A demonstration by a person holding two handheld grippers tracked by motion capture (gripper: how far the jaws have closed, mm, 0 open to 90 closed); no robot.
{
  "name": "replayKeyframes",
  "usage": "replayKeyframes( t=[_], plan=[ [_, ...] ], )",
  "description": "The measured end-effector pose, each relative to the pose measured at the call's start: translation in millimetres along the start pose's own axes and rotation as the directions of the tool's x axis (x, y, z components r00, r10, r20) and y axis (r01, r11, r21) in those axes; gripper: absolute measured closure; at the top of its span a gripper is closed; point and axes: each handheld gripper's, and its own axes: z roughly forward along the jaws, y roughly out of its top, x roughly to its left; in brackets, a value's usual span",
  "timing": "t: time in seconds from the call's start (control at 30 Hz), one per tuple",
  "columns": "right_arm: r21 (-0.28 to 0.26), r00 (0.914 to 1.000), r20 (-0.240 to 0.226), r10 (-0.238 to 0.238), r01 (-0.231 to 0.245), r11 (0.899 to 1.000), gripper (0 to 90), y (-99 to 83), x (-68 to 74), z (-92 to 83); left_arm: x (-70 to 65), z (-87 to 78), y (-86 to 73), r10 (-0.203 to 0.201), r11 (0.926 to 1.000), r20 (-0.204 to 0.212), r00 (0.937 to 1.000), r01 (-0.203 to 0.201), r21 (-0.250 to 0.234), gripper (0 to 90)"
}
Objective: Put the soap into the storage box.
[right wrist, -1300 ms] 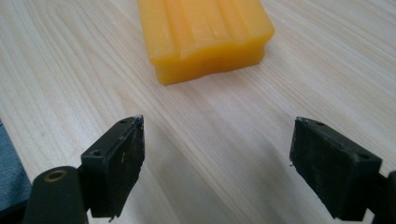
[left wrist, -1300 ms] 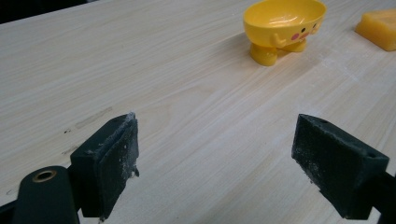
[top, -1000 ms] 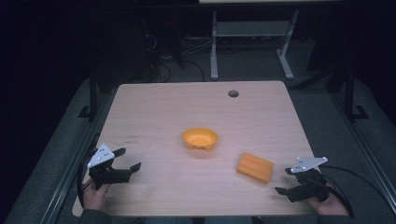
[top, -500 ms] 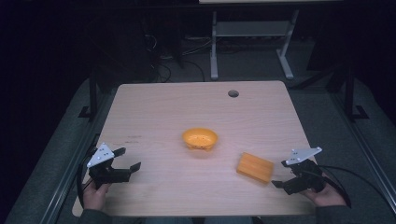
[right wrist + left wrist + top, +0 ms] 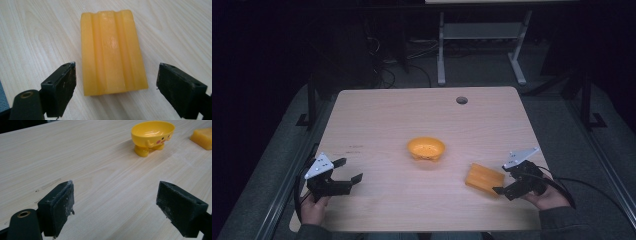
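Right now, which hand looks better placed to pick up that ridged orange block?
The right hand-held gripper: its open jaws flank the orange block. The left hand-held gripper sits across the table, facing bare wood.

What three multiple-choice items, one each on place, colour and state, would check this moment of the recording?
1. Where does the ridged block lie?
A. inside the bowl
B. flat on the table, ahead of the right gripper
C. off the table

2. What colour is the footed bowl?
A. yellow
B. blue
C. white

3. How does the right gripper stand?
A. shut on the block
B. open, block between its jaws untouched
C. shut, empty

Answers: 1 B, the right gripper view shows it flat on the wooden table. 2 A, the left gripper view shows it yellow. 3 B, gaps show on both sides of the block.
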Motion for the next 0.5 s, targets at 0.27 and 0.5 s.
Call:
replayKeyframes(
  t=[0.27,0.5],
  plan=[
    [0.028,0.9993,-0.01,-0.035,0.035,0.999,15.2,12.0,-0.9,6.1,-0.2,0.2,-0.1,-0.012,0.9999,0.0,0.9999,0.012,-0.004,14.1],
    [0.045,0.9986,-0.021,-0.048,0.049,0.998,15.2,17.4,-2.7,14.3,-0.6,0.3,-0.1,-0.013,0.9999,0.002,0.9999,0.013,-0.006,14.1]
  ],
)
